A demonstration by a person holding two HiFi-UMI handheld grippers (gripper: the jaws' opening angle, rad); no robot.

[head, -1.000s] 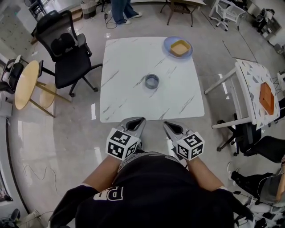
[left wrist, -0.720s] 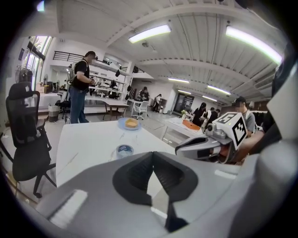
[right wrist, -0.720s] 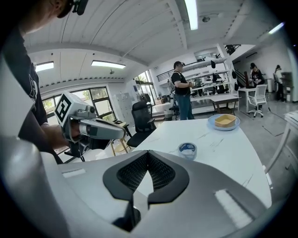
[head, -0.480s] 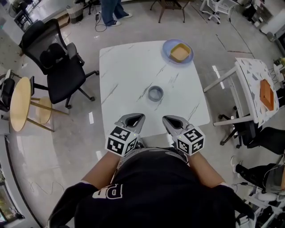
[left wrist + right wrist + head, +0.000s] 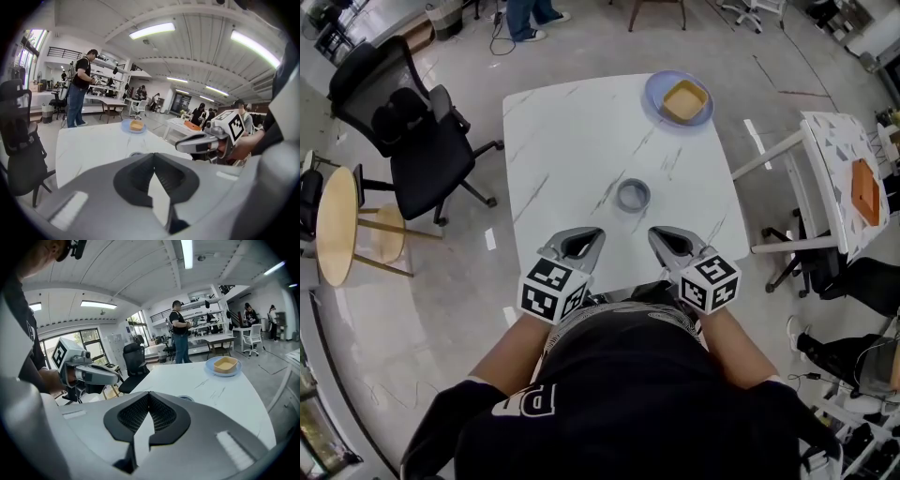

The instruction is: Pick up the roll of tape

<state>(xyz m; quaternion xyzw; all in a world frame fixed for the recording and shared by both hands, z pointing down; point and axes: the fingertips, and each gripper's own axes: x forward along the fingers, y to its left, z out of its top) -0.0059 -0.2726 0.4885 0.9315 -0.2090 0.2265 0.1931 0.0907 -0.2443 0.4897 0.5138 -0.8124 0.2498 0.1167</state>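
A grey roll of tape [image 5: 632, 195] lies flat near the middle of the white marble table [image 5: 562, 141]. Only its far rim peeks over the jaws in the left gripper view [image 5: 136, 153] and in the right gripper view [image 5: 185, 398]. Both grippers hover side by side over the table's near edge, short of the tape. My left gripper [image 5: 592, 234] [image 5: 153, 156] is shut with nothing in it. Just as bare, my right gripper [image 5: 657, 234] [image 5: 149, 394] is shut.
A blue plate with a yellow bowl [image 5: 679, 97] sits at the table's far right corner. A black office chair [image 5: 412, 131] and a round wooden table [image 5: 333, 225] stand to the left, a white side table [image 5: 848, 178] to the right. A person [image 5: 79, 86] stands beyond the table.
The view has closed in on the table. Both grippers have moved forward from below the near edge to over it, and the tape lies nearer to them. Both stay shut.
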